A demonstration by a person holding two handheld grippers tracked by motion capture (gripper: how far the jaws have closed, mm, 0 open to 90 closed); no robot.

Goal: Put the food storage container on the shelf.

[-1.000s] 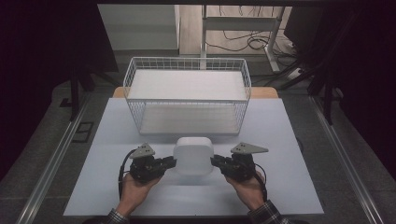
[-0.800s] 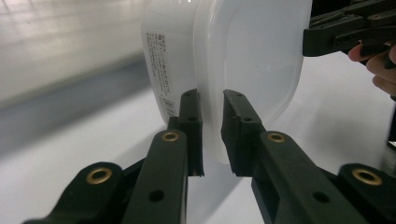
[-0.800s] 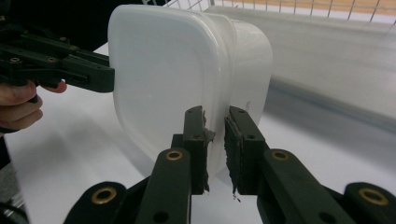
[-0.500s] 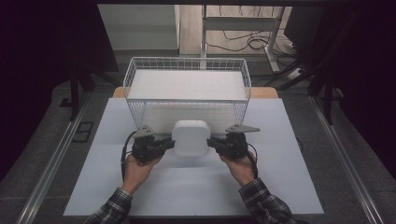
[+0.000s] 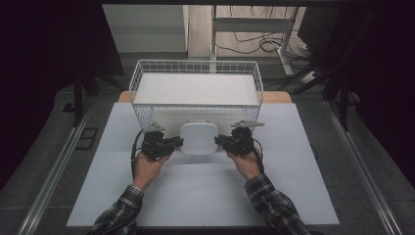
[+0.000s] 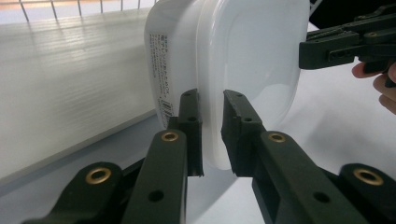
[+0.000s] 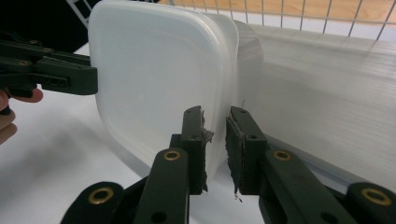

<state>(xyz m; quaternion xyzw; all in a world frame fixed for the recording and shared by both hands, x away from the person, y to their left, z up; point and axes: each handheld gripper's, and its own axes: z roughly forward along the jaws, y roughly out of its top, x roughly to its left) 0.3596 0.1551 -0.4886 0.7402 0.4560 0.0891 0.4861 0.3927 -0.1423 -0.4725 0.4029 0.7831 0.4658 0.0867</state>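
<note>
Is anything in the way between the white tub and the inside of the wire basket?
Yes. The basket's near wire wall stands right behind the tub, which both grippers clamp by its rim. It would likely have to go over that wall.

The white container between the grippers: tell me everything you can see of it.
The white container looks like translucent plastic, squarish with rounded corners, a lid rim around it and a printed label on one side. It sits just in front of the wire basket. The left gripper and right gripper each pinch its rim from opposite sides.
</note>
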